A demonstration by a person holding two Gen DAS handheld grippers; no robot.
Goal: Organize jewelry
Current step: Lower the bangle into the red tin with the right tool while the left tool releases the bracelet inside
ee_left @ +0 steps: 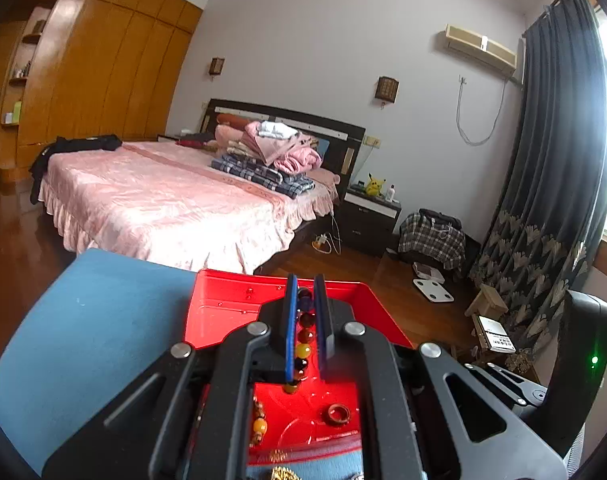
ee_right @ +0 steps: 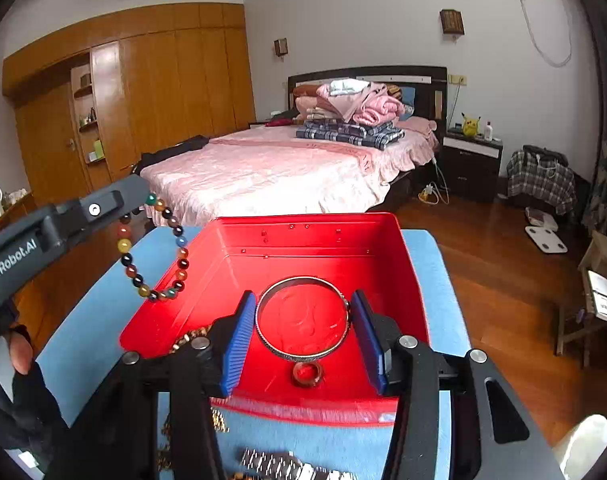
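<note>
My left gripper (ee_left: 305, 320) is shut on a multicolored bead bracelet (ee_left: 303, 340) and holds it above the left edge of the red box (ee_left: 223, 304); in the right wrist view the bead bracelet (ee_right: 155, 252) hangs from the left gripper (ee_right: 139, 204). My right gripper (ee_right: 303, 336) holds a silver bangle (ee_right: 303, 316) between its blue pads (ee_right: 239, 336), over the inside of the red box (ee_right: 323, 248). A brown ring (ee_right: 307, 374) lies on the box floor; the ring also shows in the left wrist view (ee_left: 337, 415).
The box sits on a blue cloth surface (ee_right: 87, 344). A metal watch band (ee_right: 287, 468) and gold and wooden bead pieces (ee_right: 219, 420) lie on the cloth near the front. A bed (ee_right: 283, 168) and wooden floor (ee_right: 503, 280) lie beyond.
</note>
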